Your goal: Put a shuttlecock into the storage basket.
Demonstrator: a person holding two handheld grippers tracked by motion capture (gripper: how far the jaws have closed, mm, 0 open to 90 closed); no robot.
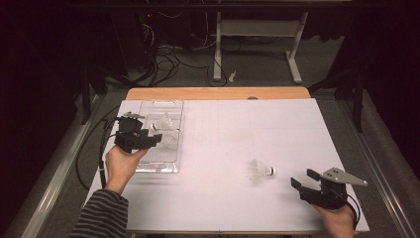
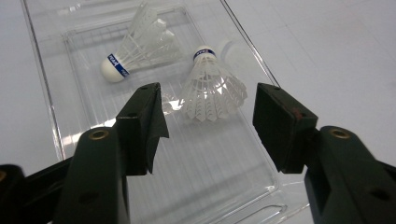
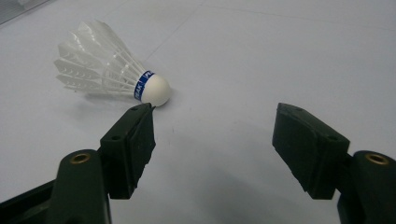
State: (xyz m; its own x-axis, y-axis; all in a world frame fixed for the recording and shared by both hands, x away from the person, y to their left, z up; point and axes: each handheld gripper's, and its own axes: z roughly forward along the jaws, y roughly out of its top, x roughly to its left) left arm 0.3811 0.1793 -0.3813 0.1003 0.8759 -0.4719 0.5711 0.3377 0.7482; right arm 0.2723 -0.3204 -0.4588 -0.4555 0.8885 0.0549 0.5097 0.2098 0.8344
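Shuttlecock, white-feathered with a round cork tip and blue band, lying on its side on the white surface, well to the right of the clear plastic tray; cork pointing toward the right claw. Right claw wide open, holding nothing, low and just beside the cork, apparently lined up to pinch the firm tip rather than the fragile feathers. Left claw also spread open and empty, hovering over the tray. Inside the tray, two more white feathered shuttlecocks, close together near its far end. Probably sorting loose ones into the tray, one remaining.
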